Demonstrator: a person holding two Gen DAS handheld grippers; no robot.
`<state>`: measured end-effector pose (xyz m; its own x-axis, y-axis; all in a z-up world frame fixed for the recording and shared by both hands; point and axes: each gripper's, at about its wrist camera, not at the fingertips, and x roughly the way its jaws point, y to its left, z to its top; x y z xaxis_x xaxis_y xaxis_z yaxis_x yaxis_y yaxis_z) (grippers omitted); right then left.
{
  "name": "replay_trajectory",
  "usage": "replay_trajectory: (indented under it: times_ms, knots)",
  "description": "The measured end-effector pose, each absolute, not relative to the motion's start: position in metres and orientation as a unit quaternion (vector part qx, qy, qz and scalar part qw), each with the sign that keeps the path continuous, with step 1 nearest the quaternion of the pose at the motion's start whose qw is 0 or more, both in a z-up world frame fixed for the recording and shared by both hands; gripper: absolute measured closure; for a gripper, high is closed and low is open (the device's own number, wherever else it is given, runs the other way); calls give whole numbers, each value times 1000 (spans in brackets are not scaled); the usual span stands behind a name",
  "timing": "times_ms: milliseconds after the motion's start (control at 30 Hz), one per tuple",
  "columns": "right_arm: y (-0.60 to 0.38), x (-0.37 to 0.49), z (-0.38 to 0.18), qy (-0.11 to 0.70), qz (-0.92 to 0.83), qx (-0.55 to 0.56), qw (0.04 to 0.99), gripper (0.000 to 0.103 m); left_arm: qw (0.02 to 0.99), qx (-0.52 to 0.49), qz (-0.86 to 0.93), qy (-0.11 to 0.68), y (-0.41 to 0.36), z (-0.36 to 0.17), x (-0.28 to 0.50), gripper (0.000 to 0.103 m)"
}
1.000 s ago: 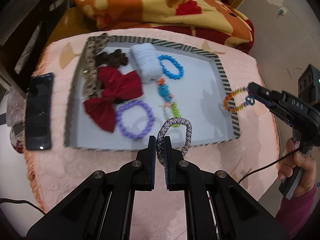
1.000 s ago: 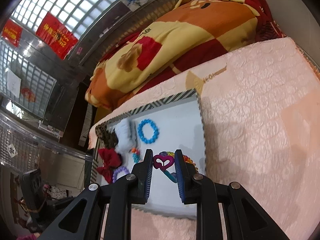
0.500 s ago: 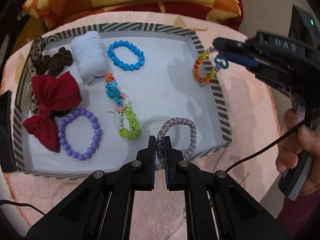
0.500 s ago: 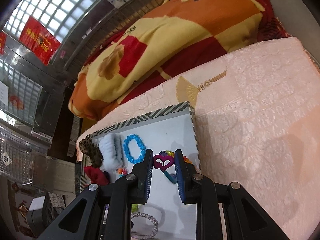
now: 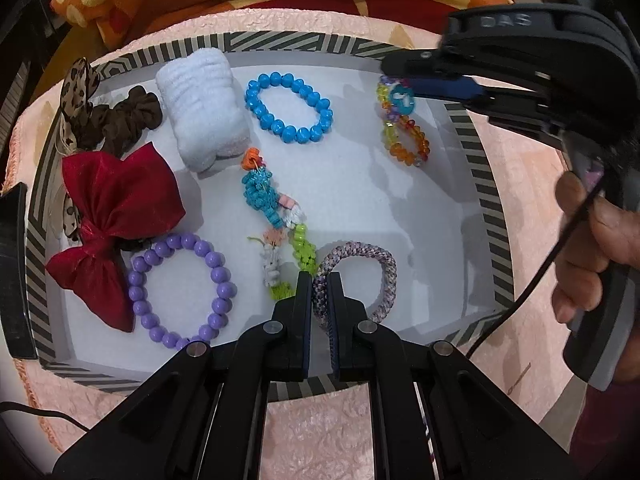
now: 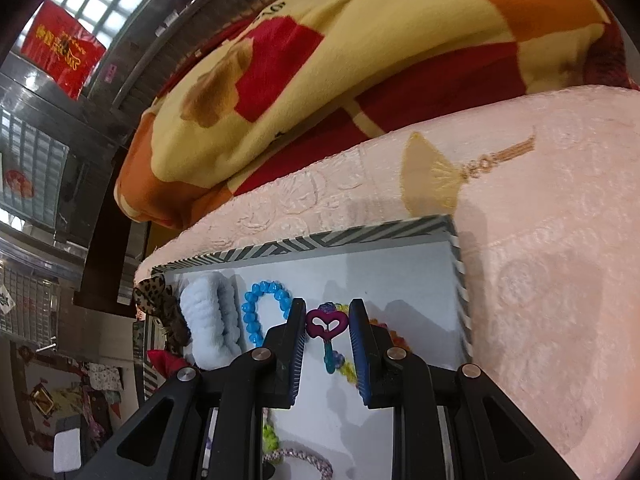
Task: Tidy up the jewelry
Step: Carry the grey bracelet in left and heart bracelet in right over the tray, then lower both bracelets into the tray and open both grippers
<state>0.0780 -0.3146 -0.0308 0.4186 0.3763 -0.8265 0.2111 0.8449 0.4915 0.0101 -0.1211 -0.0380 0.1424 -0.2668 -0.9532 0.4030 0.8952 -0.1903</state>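
Observation:
A striped-rim tray (image 5: 484, 184) with a white floor lies on the pink cloth. My left gripper (image 5: 320, 280) is shut on a braided lilac-grey bracelet (image 5: 384, 276) that hangs over the tray's near right part. My right gripper (image 6: 327, 322) is shut on the heart charm (image 6: 326, 322) of a multicoloured bead bracelet (image 5: 404, 128), which dangles over the tray's far right corner. In the tray lie a blue bead bracelet (image 5: 288, 106), a purple bead bracelet (image 5: 182, 286), a colourful chain bracelet (image 5: 276, 216), a red bow (image 5: 108, 216), a white scrunchie (image 5: 204, 108) and brown scrunchies (image 5: 108, 120).
A folded orange, yellow and red blanket (image 6: 360, 60) lies behind the tray. A dark phone (image 5: 10, 276) lies left of the tray. The person's hand (image 5: 588, 248) holds the right gripper's handle, with a cable trailing over the cloth.
Both grippers have moved forward and down over the tray. The bead bracelet went from above the right rim to inside the far right corner. The braided bracelet now hangs over the tray floor.

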Motion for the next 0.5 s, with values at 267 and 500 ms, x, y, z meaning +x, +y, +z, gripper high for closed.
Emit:
replay_trajectory:
  times_ms: [267,500]
  knots:
    - [-316,82,-43,548,56,279,786,78,751,53,-221,620,-124,-41,17,97]
    - [-317,67,-26,536,65,270,797,62,752,52,-216,620,-130,-43,18,96]
